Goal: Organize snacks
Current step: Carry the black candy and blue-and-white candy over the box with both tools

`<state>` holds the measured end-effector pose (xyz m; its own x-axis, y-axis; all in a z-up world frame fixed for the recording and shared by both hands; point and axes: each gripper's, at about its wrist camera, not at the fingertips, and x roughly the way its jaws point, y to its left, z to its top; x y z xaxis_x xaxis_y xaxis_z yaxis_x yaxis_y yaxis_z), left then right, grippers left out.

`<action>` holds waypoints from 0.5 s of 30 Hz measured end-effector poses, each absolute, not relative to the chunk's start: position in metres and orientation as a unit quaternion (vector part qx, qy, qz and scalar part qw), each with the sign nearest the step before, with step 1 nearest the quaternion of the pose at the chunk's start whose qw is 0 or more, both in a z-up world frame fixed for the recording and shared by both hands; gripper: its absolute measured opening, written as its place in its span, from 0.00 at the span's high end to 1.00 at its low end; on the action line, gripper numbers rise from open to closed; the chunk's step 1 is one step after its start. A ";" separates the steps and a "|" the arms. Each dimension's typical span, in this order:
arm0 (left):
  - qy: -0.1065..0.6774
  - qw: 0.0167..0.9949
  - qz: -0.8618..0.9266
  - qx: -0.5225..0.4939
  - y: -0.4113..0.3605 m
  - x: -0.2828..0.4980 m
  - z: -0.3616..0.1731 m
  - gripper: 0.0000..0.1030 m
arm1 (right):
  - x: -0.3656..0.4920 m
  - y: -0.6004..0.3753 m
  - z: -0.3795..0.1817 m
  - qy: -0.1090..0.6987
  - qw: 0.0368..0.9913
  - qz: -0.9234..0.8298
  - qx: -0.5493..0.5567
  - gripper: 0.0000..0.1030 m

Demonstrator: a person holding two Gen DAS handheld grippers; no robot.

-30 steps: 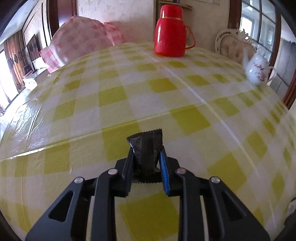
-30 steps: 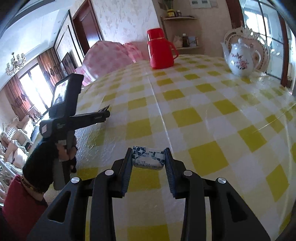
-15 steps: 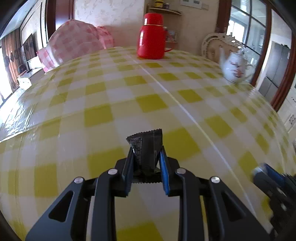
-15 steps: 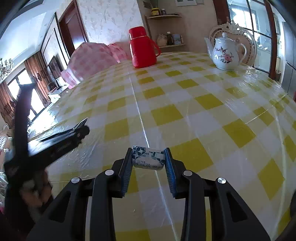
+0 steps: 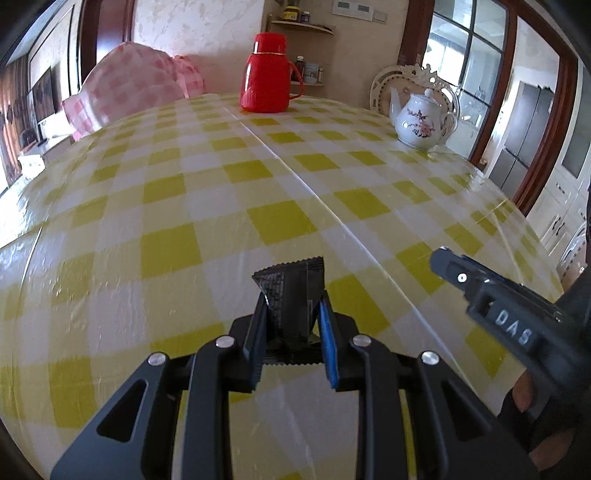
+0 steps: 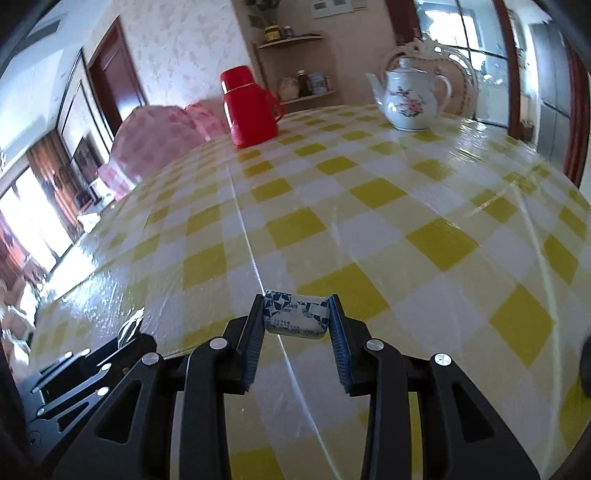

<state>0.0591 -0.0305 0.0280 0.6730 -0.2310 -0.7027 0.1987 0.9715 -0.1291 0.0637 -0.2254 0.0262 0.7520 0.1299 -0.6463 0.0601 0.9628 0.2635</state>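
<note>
Pale patterned wallpaper (image 5: pixel 207 33) behind a table under a yellow-and-white checked cloth (image 5: pixel 280 221), glossy with daylight. At the far edge, a red thermos jug (image 5: pixel 266 74) and a white flowered teapot (image 5: pixel 421 120). Beyond, a pink gingham cover (image 5: pixel 133 88), a corner shelf (image 5: pixel 303 27) with jars, an ornate white chair back (image 5: pixel 406 75). Dark wood door frames (image 6: pixel 114 85); paned windows (image 5: pixel 476 55) at right, bright curtained window (image 6: pixel 33 206) at left.

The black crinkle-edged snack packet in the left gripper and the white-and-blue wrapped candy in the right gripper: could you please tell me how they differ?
Colour: the black crinkle-edged snack packet is dark all over; the white-and-blue wrapped candy is pale with a blue geometric print.
Pose: the packet stands on end, rising past the left gripper; the candy lies crosswise in the right gripper.
Shape: the packet is flat with serrated ends; the candy is a plump block.
Shared: each is clamped above the yellow checked tablecloth.
</note>
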 end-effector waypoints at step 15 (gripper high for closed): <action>0.368 0.921 -0.111 -0.064 -0.010 0.014 0.029 0.75 | 0.010 -0.215 0.028 0.343 0.927 0.034 0.148 0.67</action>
<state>0.0136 -0.0098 0.0291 0.7046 -0.2514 -0.6636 0.1576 0.9672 -0.1991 0.0101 -0.2151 0.0276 0.7619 0.1646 -0.6264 0.0381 0.9541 0.2970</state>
